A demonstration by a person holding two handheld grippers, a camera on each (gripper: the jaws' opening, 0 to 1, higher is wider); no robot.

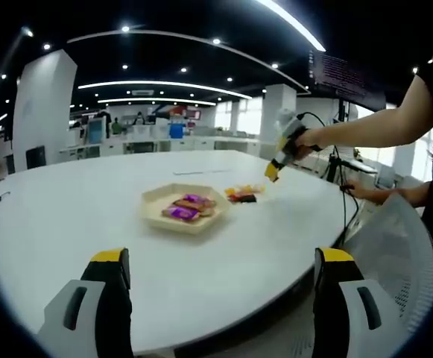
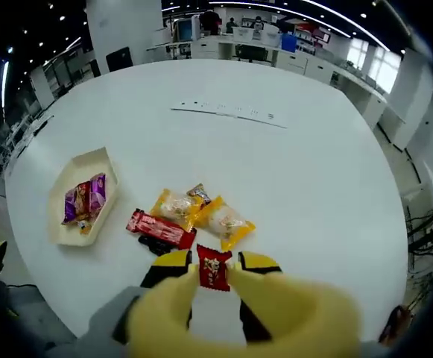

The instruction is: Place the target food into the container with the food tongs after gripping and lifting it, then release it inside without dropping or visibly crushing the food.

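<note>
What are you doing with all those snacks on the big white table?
A person holds a gripper in each hand. The right gripper is pinching a small red snack packet above the other loose packets. The cream tray nearby already has a few wrapped snacks in it. The left gripper waits back at the table's edge, jaws open.

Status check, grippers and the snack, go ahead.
Right gripper shut on red snack packet, above the table. Left gripper open, empty. Tray off to the side; path clear.
</note>
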